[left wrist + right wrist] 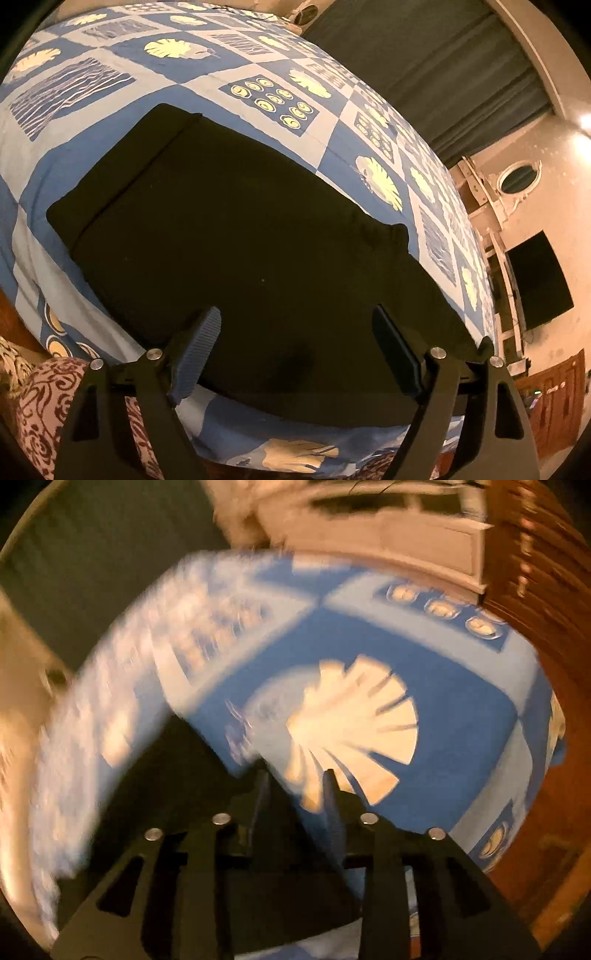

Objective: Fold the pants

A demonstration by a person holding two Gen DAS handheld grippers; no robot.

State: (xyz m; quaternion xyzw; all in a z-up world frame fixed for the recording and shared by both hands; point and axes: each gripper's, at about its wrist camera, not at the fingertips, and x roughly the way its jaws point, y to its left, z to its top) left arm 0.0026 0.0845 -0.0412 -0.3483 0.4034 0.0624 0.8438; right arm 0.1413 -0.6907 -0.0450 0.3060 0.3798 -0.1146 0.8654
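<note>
Your left gripper (pixel 295 332) is hanging wide open over the black pants (pixel 229 229), already lying folded flat on the patterned bedspread (pixel 258 66). Your right gripper (pixel 295 775) is standing partly open, apparently gripping nothing. Little seems left.
</note>
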